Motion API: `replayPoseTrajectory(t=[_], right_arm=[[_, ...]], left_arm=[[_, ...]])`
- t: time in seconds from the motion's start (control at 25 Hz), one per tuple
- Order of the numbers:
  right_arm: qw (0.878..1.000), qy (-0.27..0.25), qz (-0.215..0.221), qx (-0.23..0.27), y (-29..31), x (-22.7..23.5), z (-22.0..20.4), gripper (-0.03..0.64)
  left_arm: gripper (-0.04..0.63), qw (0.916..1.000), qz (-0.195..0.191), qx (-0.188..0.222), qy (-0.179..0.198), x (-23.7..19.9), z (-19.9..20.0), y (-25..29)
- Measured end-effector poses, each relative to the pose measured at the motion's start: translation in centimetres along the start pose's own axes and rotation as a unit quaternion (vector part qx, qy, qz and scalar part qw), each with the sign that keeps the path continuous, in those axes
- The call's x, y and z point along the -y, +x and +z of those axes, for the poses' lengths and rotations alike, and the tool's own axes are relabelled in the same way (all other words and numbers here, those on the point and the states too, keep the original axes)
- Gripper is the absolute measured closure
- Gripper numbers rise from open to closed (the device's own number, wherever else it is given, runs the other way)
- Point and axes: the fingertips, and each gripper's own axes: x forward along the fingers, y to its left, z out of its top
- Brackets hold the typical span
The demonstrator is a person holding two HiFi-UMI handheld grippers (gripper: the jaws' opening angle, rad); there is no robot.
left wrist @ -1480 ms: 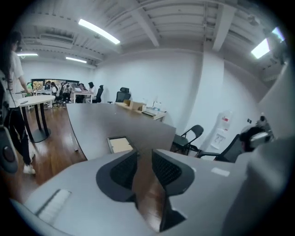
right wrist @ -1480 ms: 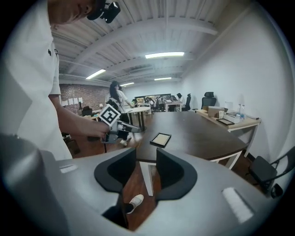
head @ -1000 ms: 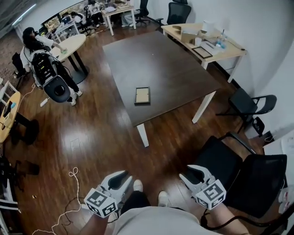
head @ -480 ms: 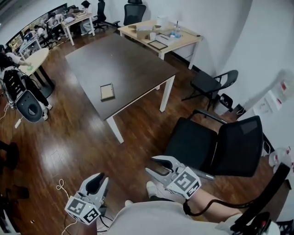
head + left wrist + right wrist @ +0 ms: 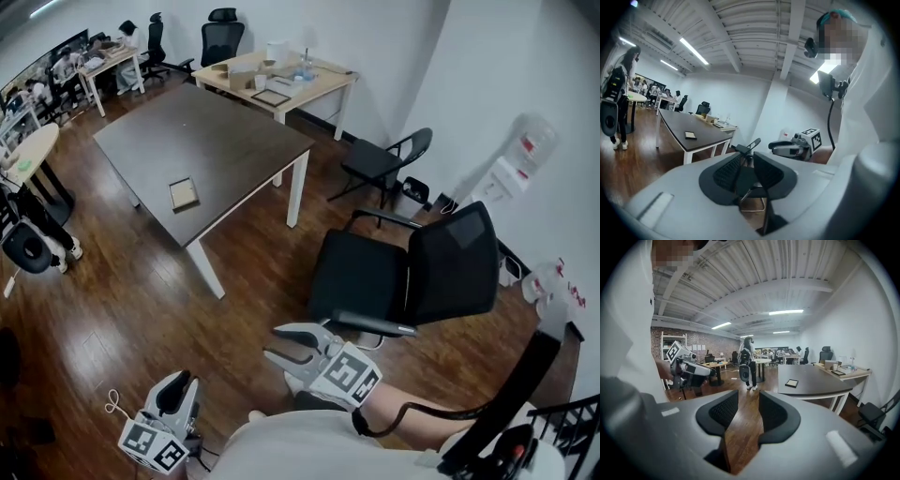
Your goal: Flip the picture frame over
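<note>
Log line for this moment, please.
phase: not started | picture frame: flat on dark table, untouched | left tongs: open, empty | right tongs: open, empty

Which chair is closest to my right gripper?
The black office chair with armrests, just ahead of the right gripper. The folding chair stands farther off, and another office chair is beyond the dark table.

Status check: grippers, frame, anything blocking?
Left gripper open, empty, low by the body. Right gripper open, empty. Picture frame flat on dark table, untouched, far off. Black office chair close on the right, beside the path.
</note>
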Motion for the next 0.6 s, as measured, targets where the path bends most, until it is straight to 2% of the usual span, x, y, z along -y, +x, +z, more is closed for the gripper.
replayPoseTrajectory(t=[0.36,0.6], right_arm=[[1.0,0.012,-0.026,0.001,-0.6,-2.8,-0.2,0.477],[1.0,0.008,-0.024,-0.006,-0.1,-4.3,-0.2,0.479]], left_arm=[[0.509,0.9996,-0.027,-0.004,-0.001,0.1,-1.0,-2.3],[0.509,0.9996,-0.029,-0.004,0.004,-0.1,-1.5,-3.2]])
